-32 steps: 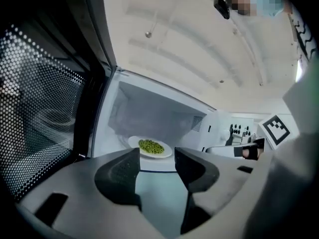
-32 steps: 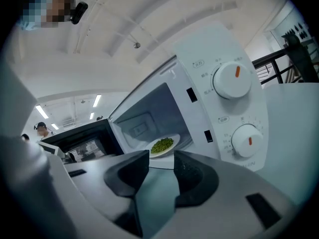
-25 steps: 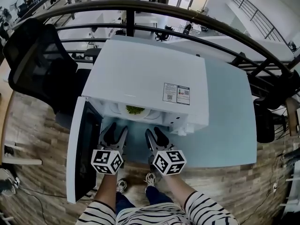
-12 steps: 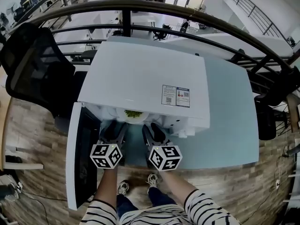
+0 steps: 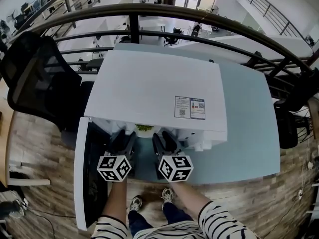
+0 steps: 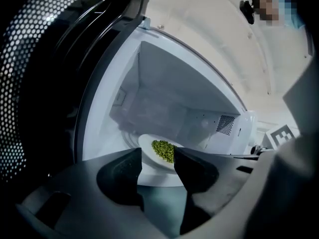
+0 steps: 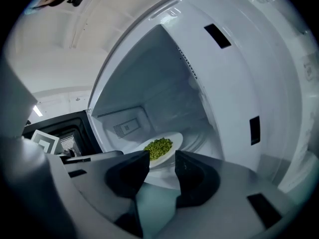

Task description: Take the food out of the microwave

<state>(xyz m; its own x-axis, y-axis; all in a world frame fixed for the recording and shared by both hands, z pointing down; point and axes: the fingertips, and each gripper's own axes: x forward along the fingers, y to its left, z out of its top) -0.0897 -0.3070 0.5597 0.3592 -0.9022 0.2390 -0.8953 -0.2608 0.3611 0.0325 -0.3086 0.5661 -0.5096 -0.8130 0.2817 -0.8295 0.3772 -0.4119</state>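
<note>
**Two open grippers hovering at the mouth of the microwave, plate of greens inside**

A pale blue-green table (image 5: 249, 128) with a smooth, matt top is standing on a floor (image 5: 45, 148) of wood-look planks. Behind it a dark curved railing (image 5: 199, 19) is running across, with a bright open room of desks showing beyond. A black mesh-backed chair (image 5: 35, 73) is sitting to the table's left.

The white microwave (image 5: 154, 91) is taking up most of the tabletop, a boxy shell with a flat, plain top bearing a small printed label (image 5: 190, 107). Its door (image 5: 87, 178) is hanging wide open to the left, its dark window showing a fine dotted mesh in the left gripper view. The cavity walls are looking smooth and glossy white, with a small vent grille on one side.

Inside, on the cavity floor, a shallow round white plate (image 6: 145, 147) is carrying a low heap of small green food (image 6: 163, 150), grainy and pea-like.

The left gripper (image 6: 157, 161) and the right gripper (image 7: 162, 161) are hovering side by side just outside the opening, above the tabletop. Each is holding its dark, blocky jaws apart with nothing between the pads; the plate is showing beyond the gap, not touched. Striped sleeves (image 5: 224, 223) are showing at the bottom edge.
</note>
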